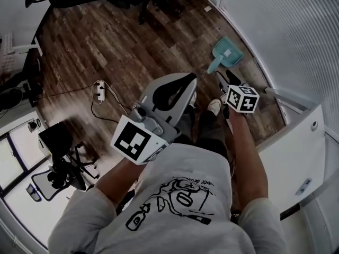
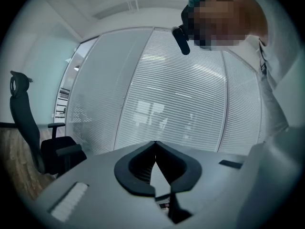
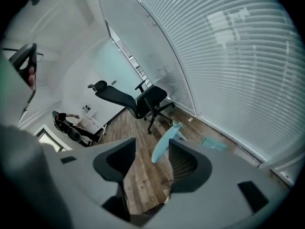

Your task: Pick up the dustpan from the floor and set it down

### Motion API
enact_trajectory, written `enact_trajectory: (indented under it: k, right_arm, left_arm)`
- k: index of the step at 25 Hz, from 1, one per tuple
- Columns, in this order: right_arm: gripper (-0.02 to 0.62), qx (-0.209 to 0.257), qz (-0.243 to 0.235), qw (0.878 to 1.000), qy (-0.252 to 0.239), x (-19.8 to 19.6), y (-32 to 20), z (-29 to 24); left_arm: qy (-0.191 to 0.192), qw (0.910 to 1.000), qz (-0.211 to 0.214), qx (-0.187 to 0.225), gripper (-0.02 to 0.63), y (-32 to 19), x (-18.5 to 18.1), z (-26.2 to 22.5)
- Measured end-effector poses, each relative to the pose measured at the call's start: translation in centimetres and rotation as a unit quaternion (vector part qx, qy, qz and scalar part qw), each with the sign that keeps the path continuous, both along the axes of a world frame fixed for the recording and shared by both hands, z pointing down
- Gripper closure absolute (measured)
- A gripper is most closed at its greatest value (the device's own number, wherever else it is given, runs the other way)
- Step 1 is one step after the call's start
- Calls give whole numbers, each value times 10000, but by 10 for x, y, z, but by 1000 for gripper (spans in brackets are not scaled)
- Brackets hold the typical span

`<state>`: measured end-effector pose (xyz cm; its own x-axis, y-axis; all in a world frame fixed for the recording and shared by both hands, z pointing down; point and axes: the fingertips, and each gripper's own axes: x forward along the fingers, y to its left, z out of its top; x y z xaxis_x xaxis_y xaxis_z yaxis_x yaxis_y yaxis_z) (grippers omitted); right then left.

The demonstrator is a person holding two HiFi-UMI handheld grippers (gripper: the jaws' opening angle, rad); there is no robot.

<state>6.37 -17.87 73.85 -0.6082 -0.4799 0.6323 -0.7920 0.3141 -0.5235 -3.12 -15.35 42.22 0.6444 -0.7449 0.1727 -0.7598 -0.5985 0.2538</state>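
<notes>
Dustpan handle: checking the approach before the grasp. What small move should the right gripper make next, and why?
Probably ease the right gripper forward and down until the handle sits between its jaws. They stand apart, and the dustpan handle lines up with the gap but lies beyond the tips, on the floor.

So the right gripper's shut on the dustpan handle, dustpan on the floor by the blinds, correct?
Not shut: in the right gripper view the right gripper is open, the dustpan handle ungripped. Dustpan is on the floor by the blinds.
</notes>
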Motion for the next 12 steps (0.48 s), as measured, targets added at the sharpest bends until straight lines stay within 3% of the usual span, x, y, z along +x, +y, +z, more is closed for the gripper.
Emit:
enact_trajectory:
  k: [12]
  right_arm:
    - [389, -679, 287, 9965, -393, -13, -19, 62]
  left_arm:
    - [84, 9992, -75, -392, 604, 4, -7, 42]
